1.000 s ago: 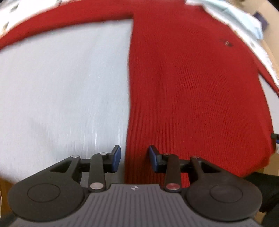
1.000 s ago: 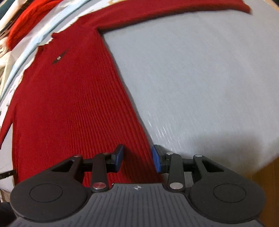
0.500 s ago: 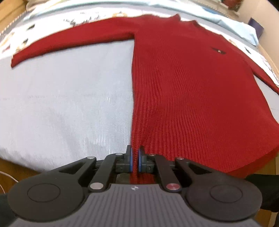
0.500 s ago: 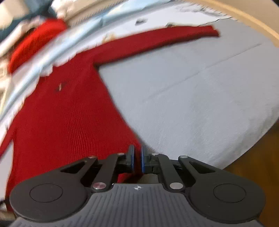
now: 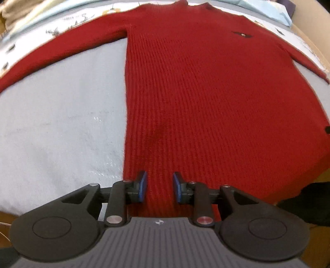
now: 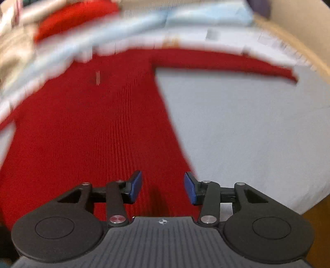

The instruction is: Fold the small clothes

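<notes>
A red knit sweater (image 5: 206,99) lies flat on a pale grey-blue sheet (image 5: 57,123), sleeves spread out to both sides, a small dark logo on its chest. My left gripper (image 5: 159,189) is open just above the sweater's hem near its left edge, holding nothing. The sweater also shows in the right wrist view (image 6: 92,134), which is blurred. My right gripper (image 6: 163,189) is open over the hem near the sweater's right edge, holding nothing. The right sleeve (image 6: 226,64) stretches out over the sheet (image 6: 257,134).
Light blue and patterned bedding (image 5: 61,18) lies beyond the sweater's collar. Another red cloth (image 6: 72,18) sits at the far left in the right wrist view. A wooden edge (image 6: 299,47) curves round the far right. A wooden front edge (image 6: 317,216) shows below the sheet.
Both grippers were shut on the sweater's hem half a second ago and have now opened, letting it go. The sweater lies flat. The right wrist view has swung and is blurred.
</notes>
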Motion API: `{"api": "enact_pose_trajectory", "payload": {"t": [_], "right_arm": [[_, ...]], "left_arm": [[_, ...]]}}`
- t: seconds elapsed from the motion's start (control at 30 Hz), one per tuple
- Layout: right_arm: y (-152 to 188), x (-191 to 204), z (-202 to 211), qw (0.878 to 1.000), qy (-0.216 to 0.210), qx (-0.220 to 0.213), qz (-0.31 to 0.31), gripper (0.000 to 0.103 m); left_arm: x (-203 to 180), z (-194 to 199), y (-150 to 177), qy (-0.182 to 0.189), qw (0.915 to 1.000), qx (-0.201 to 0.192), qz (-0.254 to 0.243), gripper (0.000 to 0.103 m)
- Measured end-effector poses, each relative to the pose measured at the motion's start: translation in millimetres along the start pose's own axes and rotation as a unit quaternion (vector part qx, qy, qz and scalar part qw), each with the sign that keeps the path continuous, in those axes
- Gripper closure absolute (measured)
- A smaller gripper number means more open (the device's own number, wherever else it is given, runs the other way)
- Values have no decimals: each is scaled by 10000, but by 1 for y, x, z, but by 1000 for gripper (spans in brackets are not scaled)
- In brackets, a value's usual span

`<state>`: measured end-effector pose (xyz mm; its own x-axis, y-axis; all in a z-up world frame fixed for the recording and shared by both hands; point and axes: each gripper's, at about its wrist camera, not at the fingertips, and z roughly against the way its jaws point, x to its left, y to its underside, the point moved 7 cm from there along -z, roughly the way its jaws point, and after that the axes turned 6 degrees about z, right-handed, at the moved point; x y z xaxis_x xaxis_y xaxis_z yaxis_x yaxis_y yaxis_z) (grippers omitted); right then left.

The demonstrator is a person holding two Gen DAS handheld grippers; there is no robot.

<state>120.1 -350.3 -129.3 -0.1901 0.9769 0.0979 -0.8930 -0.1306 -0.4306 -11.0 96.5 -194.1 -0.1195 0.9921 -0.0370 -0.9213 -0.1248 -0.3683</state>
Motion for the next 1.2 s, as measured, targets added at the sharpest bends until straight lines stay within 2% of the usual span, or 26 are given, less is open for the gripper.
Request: {"api": "enact_pose_trajectory", "payload": {"t": [0.07, 0.13, 0.2, 0.27, 0.33, 0.4, 0.5, 0.53, 0.67, 0.73, 0.77, 0.8, 0.83, 0.9, 0.97, 1.0, 1.03, 1.07, 1.13, 1.2], "right_arm": [[14, 0, -14, 9991, 154, 382, 57, 56], [7, 3, -8, 9997, 172, 154, 50, 56], [4, 2, -1, 9999, 108, -44, 99, 54], [12, 2, -10, 9990, 265, 253, 245, 54], [16, 4, -11, 9983, 385, 278, 326, 54], [-1, 9, 6, 9988, 277, -196, 343, 54], [-31, 19, 42, 9937, 114, -1010, 472, 53], [-42, 22, 55, 9906, 92, -1251, 546, 51], [-66, 34, 91, 9768, 40, -1982, 815, 41], [-71, 31, 96, 9720, 54, -2224, 757, 39], [-73, 29, 93, 9706, 58, -2311, 669, 39], [-71, 26, 87, 9713, 95, -2332, 470, 39], [-64, 19, 88, 9736, 124, -2258, 317, 39], [-74, 20, 72, 9717, 153, -2355, 81, 37], [-75, 23, 66, 9714, 193, -2367, 63, 29], [-86, 34, 61, 9720, 222, -2336, 91, 27], [-92, 41, 53, 9727, 242, -2304, 141, 22], [-93, 45, 49, 9733, 260, -2271, 203, 12], [-95, 50, 46, 9751, 323, -2179, 259, 1], [-96, 46, 40, 9783, 364, -2033, 171, 1]], "left_arm": [[-1, 10, -3, 76, 9999, -125, 68, 71], [-7, 17, 0, 194, 9995, -237, 81, 69], [-10, 11, 4, 147, 9998, -88, 34, 66], [-8, 4, -1, 77, 10000, 1, -45, 66], [-10, 11, -7, -1, 9996, -254, 95, 66], [-15, 27, -26, 18, 9976, -670, 156, 64], [-16, 47, -32, 120, 9931, -1107, 368, 50], [-15, 49, -35, 149, 9918, -1194, 440, 49], [-15, 51, -39, 14, 9881, -1450, 508, 49], [-16, 56, -41, -161, 9844, -1684, 481, 49], [-19, 46, -59, -256, 9821, -1803, 476, 48], [-19, 50, -65, -354, 9791, -1948, 471, 48], [-16, 53, -71, -438, 9759, -2085, 471, 43], [-16, 61, -75, -556, 9690, -2355, 501, 34], [-19, 68, -78, -630, 9635, -2545, 535, 29], [-22, 74, -76, -649, 9619, -2598, 555, 22], [-23, 72, -80, -653, 9608, -2632, 568, 13], [-24, 72, -82, -659, 9605, -2639, 589, 10], [-26, 73, -83, -589, 9626, -2561, 656, 2], [-25, 69, -85, -482, 9639, -2513, 744, 1]]}}
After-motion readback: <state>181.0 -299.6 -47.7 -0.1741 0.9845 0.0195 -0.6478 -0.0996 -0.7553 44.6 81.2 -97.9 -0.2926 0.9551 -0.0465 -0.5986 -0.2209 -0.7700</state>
